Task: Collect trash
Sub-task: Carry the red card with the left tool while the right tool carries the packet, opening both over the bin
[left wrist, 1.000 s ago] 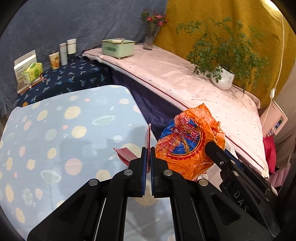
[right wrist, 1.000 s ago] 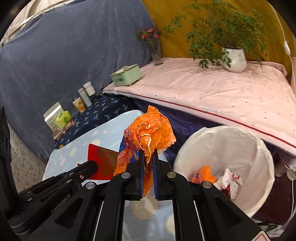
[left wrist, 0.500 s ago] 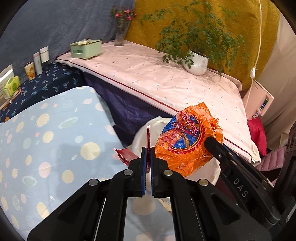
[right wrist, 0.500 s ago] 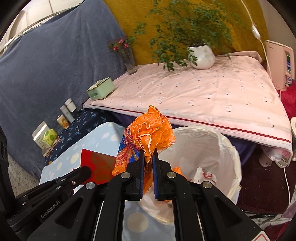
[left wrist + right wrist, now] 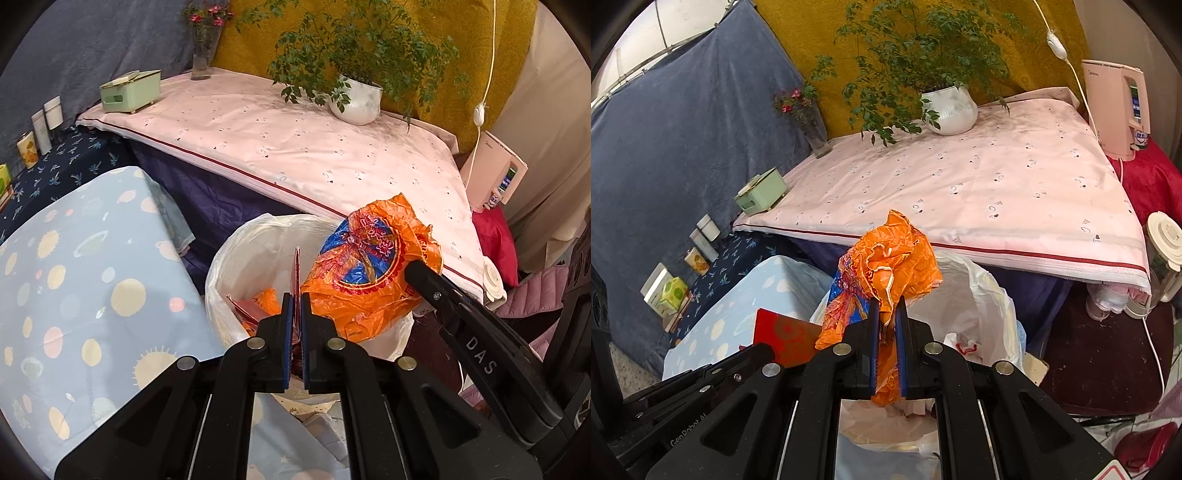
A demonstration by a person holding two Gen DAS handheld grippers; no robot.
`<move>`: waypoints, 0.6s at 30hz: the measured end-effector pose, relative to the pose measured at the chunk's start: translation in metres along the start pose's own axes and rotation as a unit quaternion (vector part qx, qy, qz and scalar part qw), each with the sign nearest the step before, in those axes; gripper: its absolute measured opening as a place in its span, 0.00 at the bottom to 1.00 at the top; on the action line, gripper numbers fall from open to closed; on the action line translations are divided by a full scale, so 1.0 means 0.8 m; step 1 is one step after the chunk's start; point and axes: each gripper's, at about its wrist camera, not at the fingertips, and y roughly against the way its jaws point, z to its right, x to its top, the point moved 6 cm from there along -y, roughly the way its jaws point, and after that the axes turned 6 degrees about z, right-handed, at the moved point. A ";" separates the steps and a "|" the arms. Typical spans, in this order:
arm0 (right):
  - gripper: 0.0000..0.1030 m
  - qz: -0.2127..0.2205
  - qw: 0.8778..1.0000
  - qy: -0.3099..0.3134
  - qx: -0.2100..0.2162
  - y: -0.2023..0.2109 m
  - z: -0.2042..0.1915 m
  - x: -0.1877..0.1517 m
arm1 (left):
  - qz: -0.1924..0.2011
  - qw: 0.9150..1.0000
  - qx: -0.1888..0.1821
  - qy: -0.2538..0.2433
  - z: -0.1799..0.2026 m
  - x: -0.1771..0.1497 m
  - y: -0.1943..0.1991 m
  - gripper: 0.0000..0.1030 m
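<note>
The left tool (image 5: 294,306) is clamped narrow on a thin red wrapper (image 5: 296,271), held edge-on above the mouth of the white-lined bin (image 5: 236,258). The right tool (image 5: 886,317) pinches a crumpled orange bag (image 5: 897,251), also above the bin. Inside the bin lie more orange and white scraps. Beside the bin stands a bench with a spotted blue cloth (image 5: 74,266).
</note>
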 end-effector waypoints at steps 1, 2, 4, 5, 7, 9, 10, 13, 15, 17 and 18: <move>0.07 0.000 1.000 0.000 -0.001 -0.001 0.001 0.000 | 0.000 1.000 -0.001 -0.001 0.001 -0.001 -0.001 0.04; 0.07 -0.001 1.000 0.000 -0.001 -0.002 0.002 -0.001 | 0.000 1.000 -0.002 -0.002 0.002 -0.001 -0.002 0.04; 0.07 -0.002 1.000 0.000 -0.002 -0.003 0.003 -0.001 | -0.001 1.000 -0.004 0.000 0.000 -0.002 -0.004 0.10; 0.08 -0.003 1.000 -0.001 -0.002 -0.004 0.004 0.000 | -0.001 1.000 -0.004 0.001 0.000 -0.002 -0.005 0.16; 0.08 -0.007 1.000 0.000 -0.002 -0.008 0.004 -0.001 | 0.003 1.000 0.005 0.009 -0.006 -0.001 -0.005 0.48; 0.08 -0.011 1.000 0.005 -0.001 -0.012 0.002 -0.002 | 0.011 1.000 0.012 0.015 -0.013 0.000 -0.003 0.52; 0.10 -0.012 1.000 0.007 -0.001 -0.013 0.001 -0.002 | 0.011 1.000 0.014 0.016 -0.016 0.000 -0.004 0.52; 0.14 -0.014 1.000 0.009 -0.001 -0.018 -0.002 -0.004 | 0.008 0.999 0.023 0.022 -0.027 -0.002 -0.006 0.52; 0.17 -0.015 1.000 0.012 -0.002 -0.020 -0.005 -0.005 | 0.007 0.999 0.028 0.027 -0.035 -0.004 -0.006 0.54; 0.22 -0.017 1.000 0.017 -0.004 -0.023 -0.009 -0.006 | 0.008 0.999 0.036 0.030 -0.042 -0.005 -0.005 0.58; 0.26 -0.017 1.000 0.019 -0.004 -0.024 -0.011 -0.007 | 0.010 0.999 0.040 0.032 -0.046 -0.006 -0.004 0.60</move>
